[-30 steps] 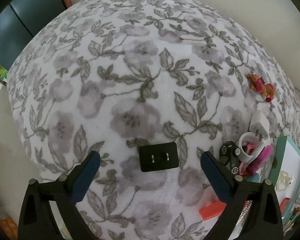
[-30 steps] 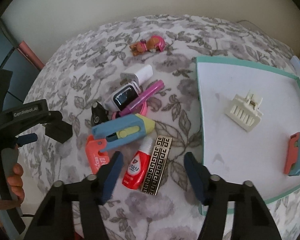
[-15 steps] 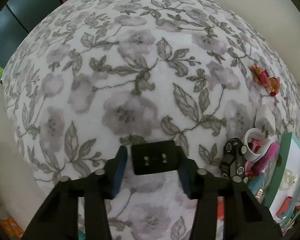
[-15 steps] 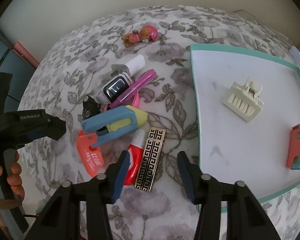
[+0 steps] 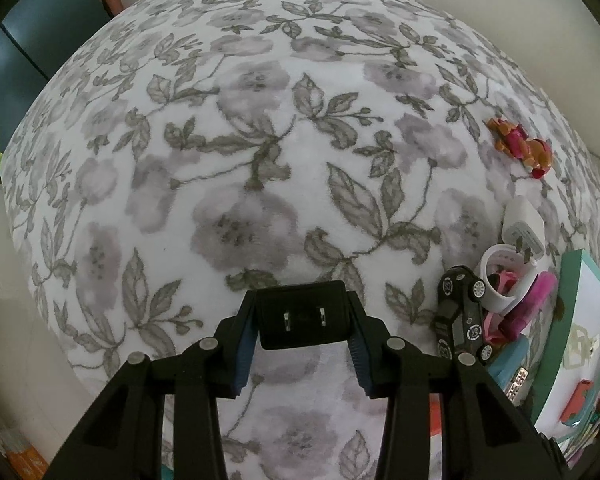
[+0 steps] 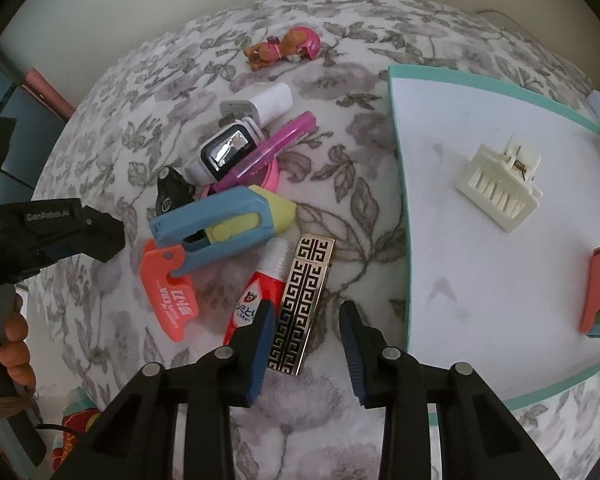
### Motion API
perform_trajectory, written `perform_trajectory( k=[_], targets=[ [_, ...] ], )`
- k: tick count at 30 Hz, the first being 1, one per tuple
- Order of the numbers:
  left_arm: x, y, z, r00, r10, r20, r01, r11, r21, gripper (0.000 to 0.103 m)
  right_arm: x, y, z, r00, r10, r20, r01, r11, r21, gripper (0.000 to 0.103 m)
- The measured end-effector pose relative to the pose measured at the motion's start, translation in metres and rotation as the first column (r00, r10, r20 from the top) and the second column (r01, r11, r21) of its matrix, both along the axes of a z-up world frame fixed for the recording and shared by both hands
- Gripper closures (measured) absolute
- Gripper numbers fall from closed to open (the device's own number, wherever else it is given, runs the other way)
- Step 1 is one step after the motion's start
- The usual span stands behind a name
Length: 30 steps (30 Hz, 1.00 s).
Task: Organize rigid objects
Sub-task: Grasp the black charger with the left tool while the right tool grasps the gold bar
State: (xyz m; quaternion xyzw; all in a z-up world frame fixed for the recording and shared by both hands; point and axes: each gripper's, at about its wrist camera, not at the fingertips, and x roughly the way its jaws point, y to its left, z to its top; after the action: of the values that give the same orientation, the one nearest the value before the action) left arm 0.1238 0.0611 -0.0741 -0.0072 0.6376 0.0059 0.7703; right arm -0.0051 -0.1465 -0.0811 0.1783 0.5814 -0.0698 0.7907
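Since 1.0 s ago, left tongs (image 5: 303, 327) have closed from wide open onto the black plug (image 5: 302, 322), now clamped between both pads over the floral table (image 5: 260, 140). Right tongs (image 6: 306, 322) narrowed but remain open, holding nothing, near end of gold plate (image 6: 300, 304) between the fingers. Tray (image 6: 398, 128) lies right, toy car (image 5: 462, 312) right of plug.

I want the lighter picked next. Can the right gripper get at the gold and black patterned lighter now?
Probably yes: the right gripper is open, the flat gold and black patterned lighter lies between its fingers, though the red and white glue tube crowds one side.
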Motion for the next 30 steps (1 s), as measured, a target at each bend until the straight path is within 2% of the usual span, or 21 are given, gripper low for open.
perform_trajectory(
  k=[3,7,12,15,18,30],
  targets=[
    [0.0,-0.001,0.0,1.0,-0.011,-0.002,0.011,1.0,-0.013,0.06,0.0,-0.003,-0.003,1.0,-0.01,-0.014,0.01,1.0,0.011,0.068],
    [-0.001,-0.008,0.001,1.0,-0.03,-0.005,0.03,0.999,-0.029,0.06,0.0,-0.001,0.0,1.0,0.001,-0.026,-0.002,0.999,-0.051,0.068],
    [-0.002,-0.012,0.002,0.999,-0.047,-0.008,0.047,0.998,-0.036,0.06,0.0,0.0,-0.002,1.0,0.013,-0.028,-0.013,1.0,-0.011,0.068],
    [-0.003,-0.013,0.002,0.999,-0.048,-0.008,0.048,0.998,-0.033,0.06,0.003,0.01,-0.002,0.998,0.048,-0.043,-0.05,0.997,-0.051,0.068],
    [-0.003,-0.012,0.003,0.999,-0.046,-0.009,0.045,0.998,-0.038,0.06,0.004,0.013,-0.007,0.996,0.057,-0.074,-0.061,0.997,-0.046,0.068],
    [-0.002,-0.01,0.0,0.999,-0.053,-0.012,0.052,0.998,-0.043,0.06,0.012,0.018,-0.018,0.998,0.053,-0.046,-0.057,0.994,-0.093,0.067]
  ],
)
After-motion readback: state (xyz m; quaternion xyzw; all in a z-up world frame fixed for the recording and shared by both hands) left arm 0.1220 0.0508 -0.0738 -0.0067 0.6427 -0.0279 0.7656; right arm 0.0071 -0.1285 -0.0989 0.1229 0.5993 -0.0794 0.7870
